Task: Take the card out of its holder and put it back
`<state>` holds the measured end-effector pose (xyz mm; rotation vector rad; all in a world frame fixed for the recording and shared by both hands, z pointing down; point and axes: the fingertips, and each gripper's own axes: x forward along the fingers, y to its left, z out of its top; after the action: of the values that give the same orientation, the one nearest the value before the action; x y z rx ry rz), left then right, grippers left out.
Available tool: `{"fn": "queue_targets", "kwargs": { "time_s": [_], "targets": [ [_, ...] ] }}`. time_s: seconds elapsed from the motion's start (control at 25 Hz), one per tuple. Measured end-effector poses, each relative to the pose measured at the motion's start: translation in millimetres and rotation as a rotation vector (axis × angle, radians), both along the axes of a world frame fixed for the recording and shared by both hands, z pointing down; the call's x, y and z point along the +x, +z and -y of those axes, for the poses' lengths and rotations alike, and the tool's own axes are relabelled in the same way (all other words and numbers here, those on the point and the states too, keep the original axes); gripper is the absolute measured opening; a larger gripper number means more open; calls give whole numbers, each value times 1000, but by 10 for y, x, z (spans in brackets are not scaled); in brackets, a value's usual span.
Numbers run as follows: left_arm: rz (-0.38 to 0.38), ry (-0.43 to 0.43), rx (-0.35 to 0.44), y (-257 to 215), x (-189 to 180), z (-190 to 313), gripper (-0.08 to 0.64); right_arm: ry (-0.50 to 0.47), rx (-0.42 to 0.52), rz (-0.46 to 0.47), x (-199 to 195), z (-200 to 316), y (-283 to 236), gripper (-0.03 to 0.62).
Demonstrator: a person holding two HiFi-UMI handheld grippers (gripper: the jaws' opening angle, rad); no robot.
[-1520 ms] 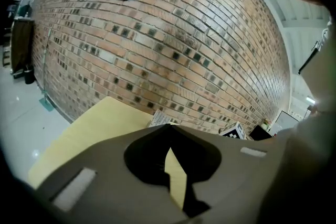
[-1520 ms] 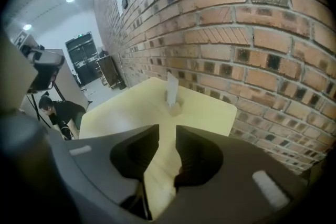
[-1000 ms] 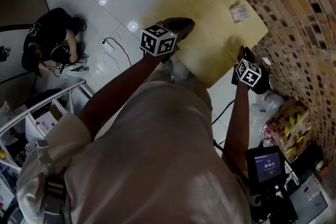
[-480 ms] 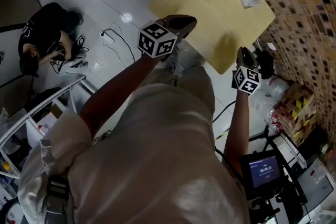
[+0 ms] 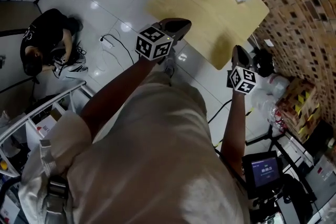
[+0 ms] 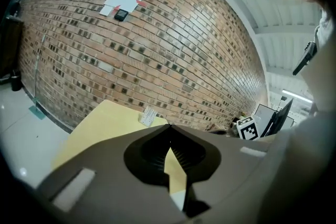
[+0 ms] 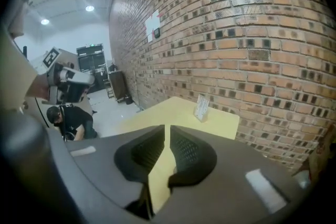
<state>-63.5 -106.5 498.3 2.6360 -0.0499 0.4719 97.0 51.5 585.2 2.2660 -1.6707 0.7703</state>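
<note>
Table now farther off, beside brick wall

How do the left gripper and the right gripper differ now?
Jaws: the left gripper has its tips touching; the right gripper shows a thin slit and is closing. Place: in the head view the left gripper overlaps the table's near edge; the right gripper hangs beside the edge nearer the brick wall. Both are empty and face the table.

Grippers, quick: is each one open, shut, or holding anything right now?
Left gripper: shut, nothing between the jaws.
Right gripper: jaws closing, a narrow gap between them, nothing in it.
</note>
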Motion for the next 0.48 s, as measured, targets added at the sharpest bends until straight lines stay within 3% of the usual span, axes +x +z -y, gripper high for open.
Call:
{"fn": "queue_targets", "kwargs": {
  "time_s": [0.2,0.48],
  "targets": [
    [6,2,33,-132,12,-376,17,27,119,20,-66,-212,-396,38],
    [-2,13,71,-338,-16,-1030,17,41,211,19,-208,-734,-929,38]
  ]
}}
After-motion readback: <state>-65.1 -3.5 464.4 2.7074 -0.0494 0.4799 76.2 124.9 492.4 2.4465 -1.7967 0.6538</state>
